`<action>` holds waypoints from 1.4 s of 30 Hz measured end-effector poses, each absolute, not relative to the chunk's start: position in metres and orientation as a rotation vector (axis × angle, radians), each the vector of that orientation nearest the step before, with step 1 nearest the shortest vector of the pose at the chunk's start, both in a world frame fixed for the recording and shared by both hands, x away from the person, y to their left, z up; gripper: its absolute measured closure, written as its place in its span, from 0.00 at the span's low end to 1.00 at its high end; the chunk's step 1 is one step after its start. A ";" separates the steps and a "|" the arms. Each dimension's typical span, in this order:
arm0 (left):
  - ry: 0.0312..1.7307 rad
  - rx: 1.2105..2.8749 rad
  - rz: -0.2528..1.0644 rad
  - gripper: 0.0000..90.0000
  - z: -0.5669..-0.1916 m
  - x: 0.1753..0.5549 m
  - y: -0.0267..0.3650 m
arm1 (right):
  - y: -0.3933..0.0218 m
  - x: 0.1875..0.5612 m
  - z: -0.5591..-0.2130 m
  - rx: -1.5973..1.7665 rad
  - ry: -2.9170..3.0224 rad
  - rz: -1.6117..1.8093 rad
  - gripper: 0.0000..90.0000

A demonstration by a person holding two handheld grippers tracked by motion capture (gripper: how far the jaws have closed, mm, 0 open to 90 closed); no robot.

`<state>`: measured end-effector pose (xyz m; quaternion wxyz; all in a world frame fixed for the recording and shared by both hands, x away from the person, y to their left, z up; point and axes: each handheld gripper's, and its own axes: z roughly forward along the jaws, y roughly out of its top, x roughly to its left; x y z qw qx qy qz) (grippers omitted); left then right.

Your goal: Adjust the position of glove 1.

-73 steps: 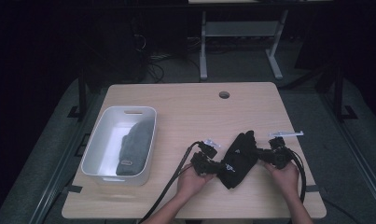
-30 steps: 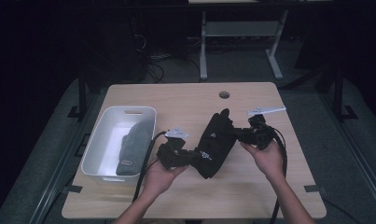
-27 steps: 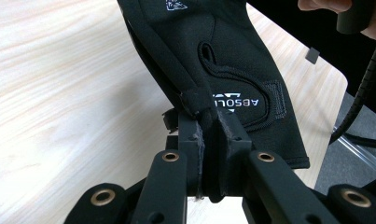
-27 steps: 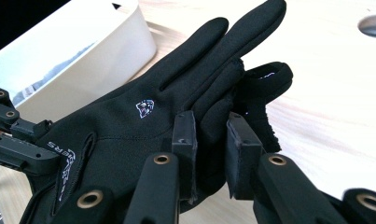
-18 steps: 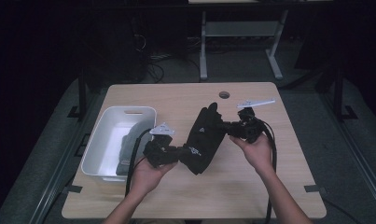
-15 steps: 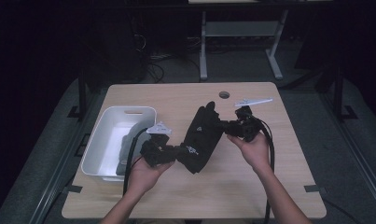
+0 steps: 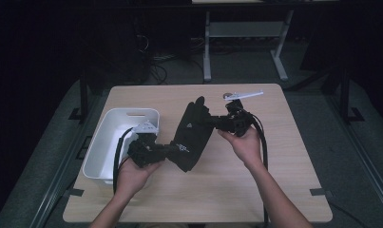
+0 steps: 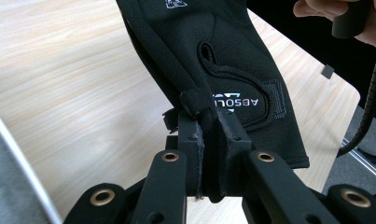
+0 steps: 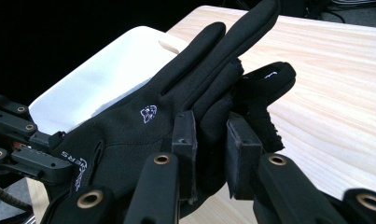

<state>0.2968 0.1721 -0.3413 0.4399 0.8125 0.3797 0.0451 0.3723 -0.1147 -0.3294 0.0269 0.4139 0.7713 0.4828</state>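
A black glove (image 7: pixel 191 135) hangs stretched between my two grippers above the wooden table (image 7: pixel 279 161). My left gripper (image 7: pixel 172 148) is shut on the glove's cuff strap. In the left gripper view its jaws (image 8: pixel 210 126) pinch the strap tab of the glove (image 8: pixel 232 60), whose cuff carries white lettering. My right gripper (image 7: pixel 213 121) is shut on the finger end. In the right gripper view the gripper (image 9: pixel 211 135) clamps one finger of the glove (image 9: pixel 143 126), and the other fingers point away. The glove sits just right of the white bin (image 7: pixel 132 113).
The white bin (image 9: pixel 106 70) stands at the table's left side, with my left hand over its near right corner. Black cables trail from both grippers. Tape marks (image 7: pixel 318 192) sit near the table's front corners. A desk frame (image 7: pixel 208 42) stands behind the table.
Both hands have carried the glove leftward, away from me and a little up, from the table's right side to beside the bin. Both grips are unchanged.
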 end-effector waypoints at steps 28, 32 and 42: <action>1.008 1.973 0.187 0.91 -0.328 0.291 0.227 | -0.050 0.393 -0.306 1.185 2.433 1.583 0.84; 1.022 1.966 0.197 0.91 -0.329 0.289 0.235 | -0.038 0.397 -0.306 1.171 2.447 1.586 0.84; 1.071 1.957 0.219 0.91 -0.333 0.285 0.262 | -0.005 0.404 -0.312 1.143 2.489 1.608 0.84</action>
